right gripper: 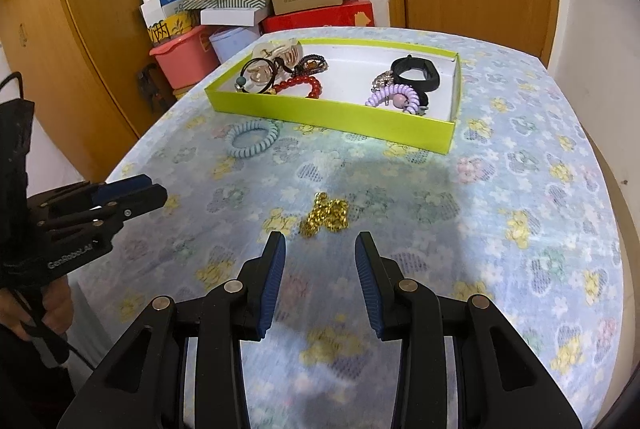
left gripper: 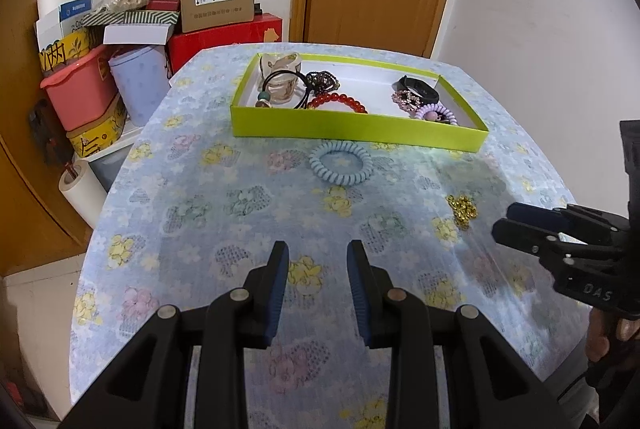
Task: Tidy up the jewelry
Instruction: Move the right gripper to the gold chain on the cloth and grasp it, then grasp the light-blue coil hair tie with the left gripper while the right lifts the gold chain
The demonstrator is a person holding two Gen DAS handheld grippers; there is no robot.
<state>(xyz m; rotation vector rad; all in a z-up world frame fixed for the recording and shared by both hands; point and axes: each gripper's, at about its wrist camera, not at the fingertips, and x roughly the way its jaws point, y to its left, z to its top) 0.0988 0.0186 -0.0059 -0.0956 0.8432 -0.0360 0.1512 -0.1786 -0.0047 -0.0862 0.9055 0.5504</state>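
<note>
the gold chain (right gripper: pixel 325 215) lies in a loose heap on the flowered tablecloth (right gripper: pixel 520 189), just ahead of the right gripper (right gripper: pixel 320 261), whose jaws are spread apart with nothing between them. further back a blue coil hair tie (right gripper: pixel 251 138) rests just beside the green tray (right gripper: pixel 332 111), which holds a red bead bracelet (right gripper: pixel 302 85), a purple coil tie (right gripper: pixel 394 95) and a black band (right gripper: pixel 416 71). the left gripper (left gripper: pixel 318 269) hovers over bare cloth, jaws released too.
</note>
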